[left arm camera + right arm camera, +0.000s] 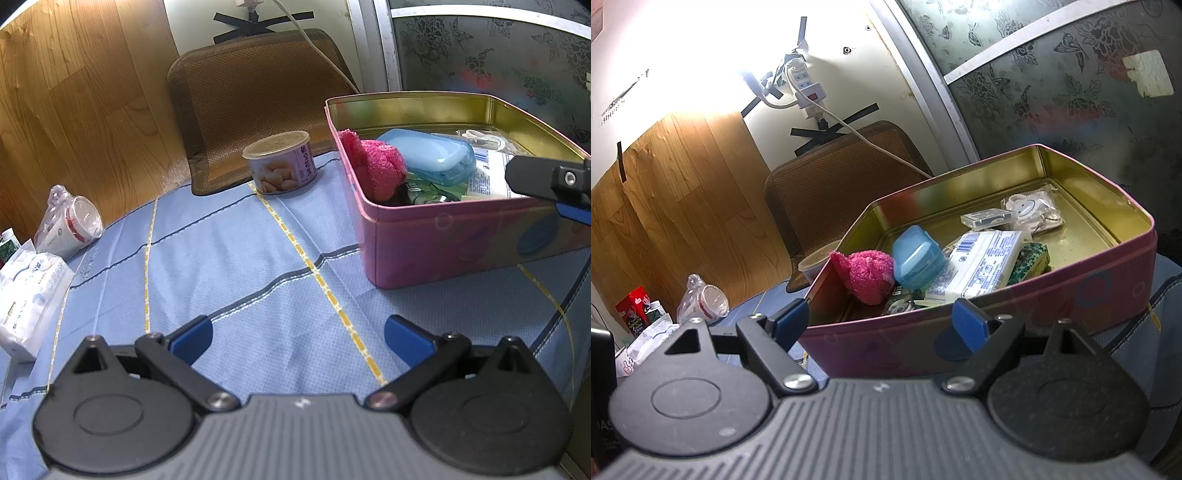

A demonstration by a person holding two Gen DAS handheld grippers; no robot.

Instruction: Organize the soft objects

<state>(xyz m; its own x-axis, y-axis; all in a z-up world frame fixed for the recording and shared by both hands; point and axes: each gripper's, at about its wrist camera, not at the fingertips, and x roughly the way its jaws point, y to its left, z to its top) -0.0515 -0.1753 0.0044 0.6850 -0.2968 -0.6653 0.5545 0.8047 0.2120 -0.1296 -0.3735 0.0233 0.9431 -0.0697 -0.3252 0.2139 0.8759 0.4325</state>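
A blue checked cloth (229, 266) covers the counter, and a woven brown mat (255, 99) leans against the wall at its far edge. The largest thing on it is the pink tin box (443, 251), open, with a gold inside. In the box's near left corner lies the pink fluffy soft object (866, 275), touching a blue plastic case (916, 260) beside it; a white packet with a barcode (979, 266) and a green patterned packet (1032, 260) lie further right, with small clear-wrapped items toward the back wall.

Just left of the box stands a low purple can (282, 164). Well apart, at the counter's left edge, lie a white tissue pack (29, 295) and a bagged cup (75, 225).

The left hand-held gripper (297, 334) hovers over bare cloth with its blue fingers spread wide and nothing between them. The right hand-held gripper (882, 321) sits at the box's near wall, also spread and empty, that wall standing between it and the soft object.
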